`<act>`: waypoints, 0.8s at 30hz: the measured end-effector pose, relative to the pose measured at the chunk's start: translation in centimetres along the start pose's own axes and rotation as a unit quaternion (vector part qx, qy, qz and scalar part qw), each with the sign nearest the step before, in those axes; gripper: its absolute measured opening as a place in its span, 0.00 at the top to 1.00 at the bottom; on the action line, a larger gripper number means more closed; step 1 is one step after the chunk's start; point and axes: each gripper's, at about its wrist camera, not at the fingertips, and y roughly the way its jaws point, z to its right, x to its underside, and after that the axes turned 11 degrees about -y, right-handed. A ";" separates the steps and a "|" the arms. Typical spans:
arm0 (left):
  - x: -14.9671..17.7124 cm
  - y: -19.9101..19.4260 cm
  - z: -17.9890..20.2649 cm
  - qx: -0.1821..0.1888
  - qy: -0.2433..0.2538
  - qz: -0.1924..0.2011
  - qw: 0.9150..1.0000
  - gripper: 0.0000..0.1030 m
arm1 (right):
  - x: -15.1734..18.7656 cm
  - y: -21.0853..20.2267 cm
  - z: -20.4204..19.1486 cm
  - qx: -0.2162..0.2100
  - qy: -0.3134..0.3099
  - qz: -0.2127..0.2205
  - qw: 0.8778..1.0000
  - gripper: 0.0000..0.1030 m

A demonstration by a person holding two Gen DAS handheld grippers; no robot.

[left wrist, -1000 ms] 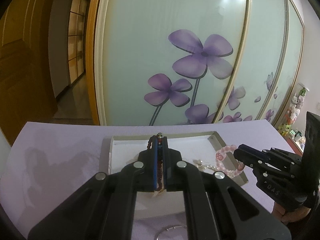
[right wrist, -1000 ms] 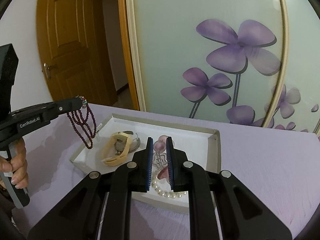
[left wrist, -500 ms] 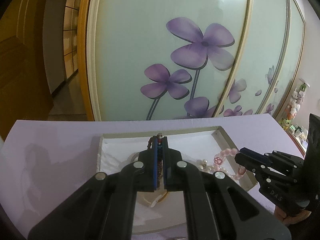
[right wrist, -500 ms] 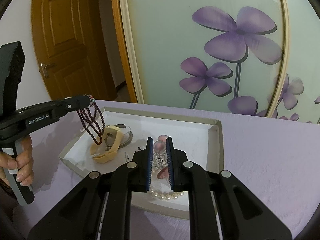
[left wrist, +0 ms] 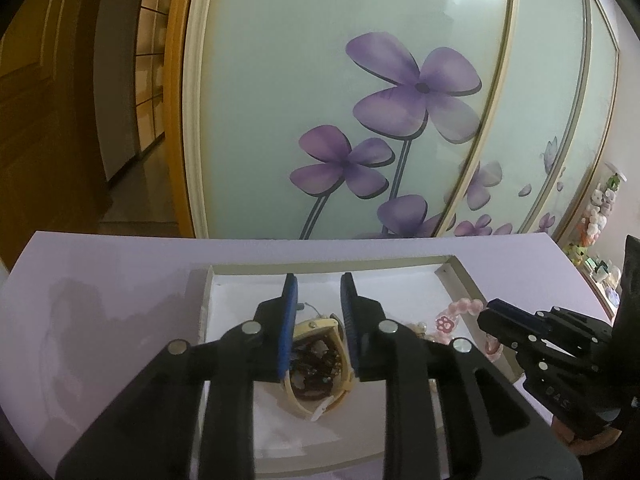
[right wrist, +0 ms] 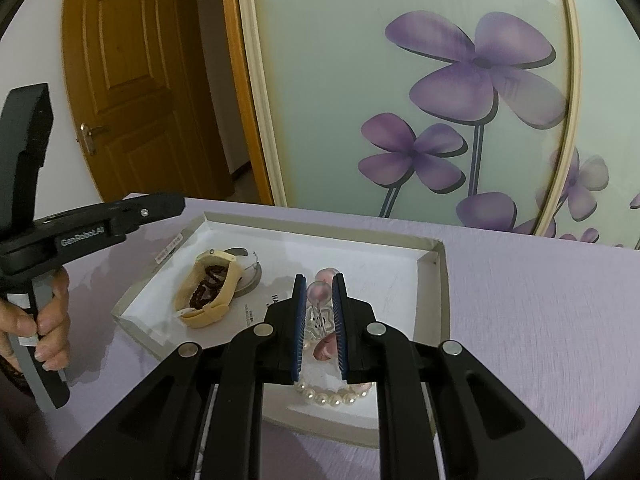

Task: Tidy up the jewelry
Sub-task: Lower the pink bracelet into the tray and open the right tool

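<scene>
A shallow white tray (right wrist: 434,276) lies on the purple table. In it a dark red bead necklace (right wrist: 208,280) lies heaped inside a cream watch strap (right wrist: 224,284); both show in the left wrist view, necklace (left wrist: 316,364) and strap (left wrist: 316,326). My left gripper (left wrist: 318,292) is open and empty above them; it also shows in the right wrist view (right wrist: 176,204). My right gripper (right wrist: 318,292) is open and empty over the tray's near right part, above a pink bead bracelet (right wrist: 324,280) and a pearl bracelet (right wrist: 332,398). It also shows in the left wrist view (left wrist: 490,308).
A silver bangle (right wrist: 252,276) lies under the cream strap. A pink bracelet with a paw charm (left wrist: 460,312) lies at the tray's right side. Sliding glass doors with purple flowers stand behind the table, a wooden door (right wrist: 120,92) at the left.
My left gripper carried the dark red necklace over the tray, opened and let it drop into the cream strap. My right gripper stayed over the tray's right part.
</scene>
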 end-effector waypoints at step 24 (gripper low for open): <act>2.2 -4.1 -0.9 -0.012 0.001 0.004 1.000 0.58 | 1.8 -5.1 -1.3 0.008 -0.012 0.021 1.000 0.58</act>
